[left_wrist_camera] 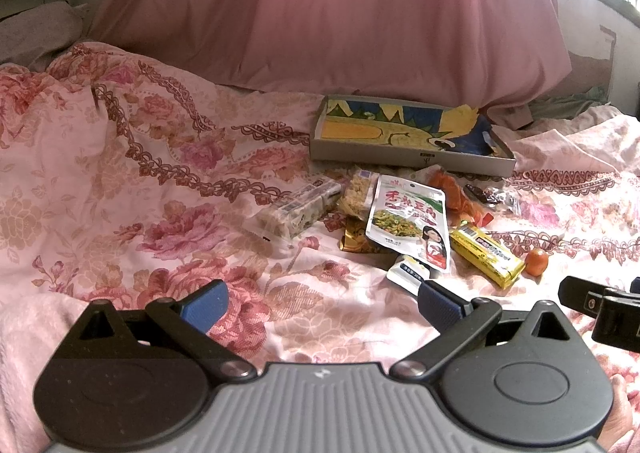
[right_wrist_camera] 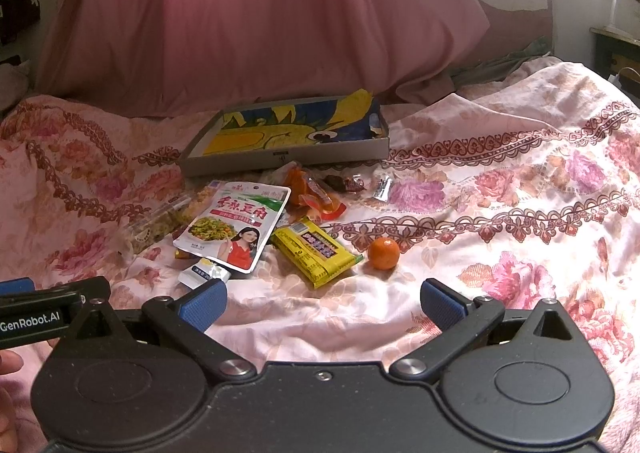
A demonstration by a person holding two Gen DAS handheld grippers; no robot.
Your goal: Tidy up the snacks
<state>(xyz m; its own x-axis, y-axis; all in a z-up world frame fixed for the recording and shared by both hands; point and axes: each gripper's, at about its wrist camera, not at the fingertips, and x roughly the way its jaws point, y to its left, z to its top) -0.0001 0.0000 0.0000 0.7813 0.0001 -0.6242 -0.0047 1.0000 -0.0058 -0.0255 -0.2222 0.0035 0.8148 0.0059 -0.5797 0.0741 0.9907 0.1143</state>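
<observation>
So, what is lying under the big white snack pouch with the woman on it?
Under the white pouch, a gold wrapper sticks out at its lower left, and a small white sachet pokes out at its bottom edge. The rest of both is covered, so their full shape cannot be seen.

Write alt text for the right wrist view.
The open right hand-held gripper hovers over a floral bedspread, facing scattered snack packets, a yellow bar and a small orange. Behind them lies a shallow cardboard tray.
</observation>
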